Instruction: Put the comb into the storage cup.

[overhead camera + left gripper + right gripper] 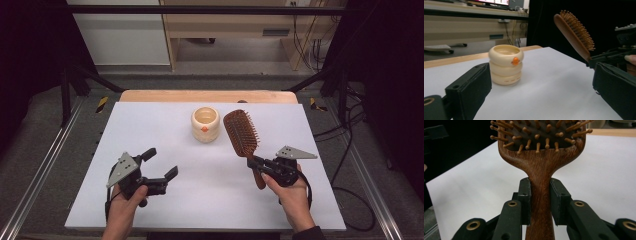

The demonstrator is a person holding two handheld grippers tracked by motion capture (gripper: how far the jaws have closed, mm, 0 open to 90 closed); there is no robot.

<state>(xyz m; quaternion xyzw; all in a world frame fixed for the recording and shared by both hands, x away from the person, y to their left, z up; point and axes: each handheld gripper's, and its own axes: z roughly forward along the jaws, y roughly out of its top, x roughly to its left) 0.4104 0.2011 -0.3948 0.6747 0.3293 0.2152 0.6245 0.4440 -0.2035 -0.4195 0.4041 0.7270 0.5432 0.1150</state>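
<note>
- Hairbrush (pixel 241 133): wooden, brown, w/ wooden pins on a dark pad. Held up off the table, head tilted up and away from the person, pins facing roughly toward the person's right in the high view.
- Right gripper (pixel 256 163) is clenched on the brush handle at the neck, just below the head; in the right gripper view both black pads press the handle (pixel 541 202) from either side. Handle end sticks out below the jaws toward the person.
- Right hand (pixel 292 192) wraps the gripper body, grey 3-cornered plate on top.
- Cup (pixel 205 124): cream, ribbed like stacked rings, small orange dot on the front. Stands upright on the table, just left of the brush head in the high view, not touching it.
- Left gripper (pixel 162 162): jaws spread wide, nothing between them, low over the table on the left side, well apart from cup and brush. Its own view looks btwn the jaws at the cup (pixel 506 64), brush (pixel 574 35) at upper right.
- Left hand (pixel 125 200) holds that gripper from below.
- Table (pixel 150 125): white sheet over a wooden top, wood edge showing at the far side.
</note>
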